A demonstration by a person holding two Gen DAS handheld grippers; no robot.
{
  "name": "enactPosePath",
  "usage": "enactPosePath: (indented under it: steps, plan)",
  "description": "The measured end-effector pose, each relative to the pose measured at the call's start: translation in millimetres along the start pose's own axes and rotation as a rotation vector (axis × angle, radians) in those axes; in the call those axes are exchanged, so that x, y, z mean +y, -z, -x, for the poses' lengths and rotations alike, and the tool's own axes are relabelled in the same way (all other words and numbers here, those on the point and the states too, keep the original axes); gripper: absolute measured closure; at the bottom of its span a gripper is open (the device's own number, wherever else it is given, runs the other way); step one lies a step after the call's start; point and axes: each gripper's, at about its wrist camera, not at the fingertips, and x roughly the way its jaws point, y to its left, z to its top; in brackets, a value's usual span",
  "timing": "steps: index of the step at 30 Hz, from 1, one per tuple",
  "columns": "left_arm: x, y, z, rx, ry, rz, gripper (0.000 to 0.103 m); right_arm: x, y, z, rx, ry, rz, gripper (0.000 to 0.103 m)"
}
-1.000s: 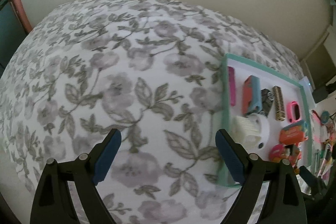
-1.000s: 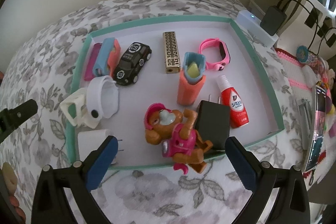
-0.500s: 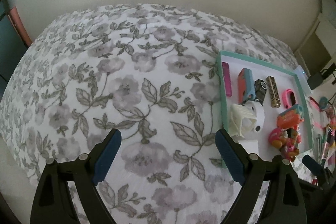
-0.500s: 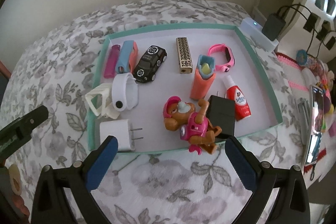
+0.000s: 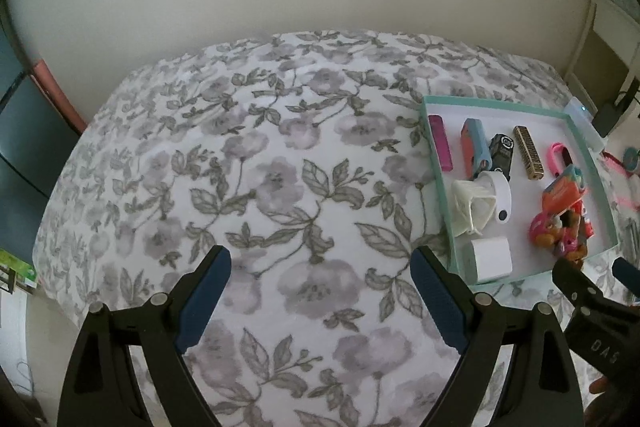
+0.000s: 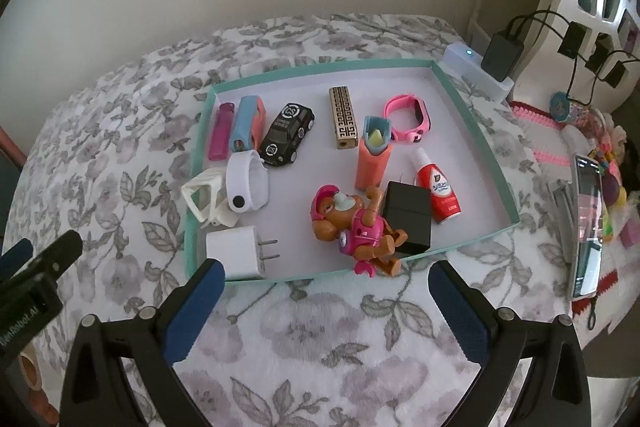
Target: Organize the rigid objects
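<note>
Right gripper (image 6: 326, 303): jaws spread wide, nothing held, poised above the floral bedspread (image 6: 320, 355) just short of the near rim of the teal-edged tray (image 6: 476, 131).
Left gripper (image 5: 320, 291): likewise wide open and empty, over bare bedspread, the tray off to its right.
Tray contents: white plug adapter (image 6: 236, 258), pup figure (image 6: 352, 223) overhanging the near rim, black adapter (image 6: 408, 213), red bottle (image 6: 438, 185), orange case (image 6: 372, 155), pink watch (image 6: 408, 115), gold bar (image 6: 343, 123), black toy car (image 6: 287, 133), lighter (image 6: 221, 137), white band (image 6: 246, 183).
Placement: items apparently gathered here for sorting.
Change: both views have drawn back; more bedspread shows than a second ago.
</note>
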Motion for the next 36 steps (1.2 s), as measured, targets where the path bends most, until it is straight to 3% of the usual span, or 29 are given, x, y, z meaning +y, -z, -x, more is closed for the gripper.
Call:
enactPosePath:
  steps: [4,19,36]
  plan:
    - [1,4,2,0.011,0.027,-0.007,0.012,0,2,3,-0.001,0.005,-0.003,0.000]
    - [3,9,5,0.026,0.005,-0.007,0.012,10,5,23,-0.051,0.014,0.040,0.000]
    - [16,5,4,0.030,0.019,0.057,0.012,16,3,26,-0.063,0.018,0.069,0.000]
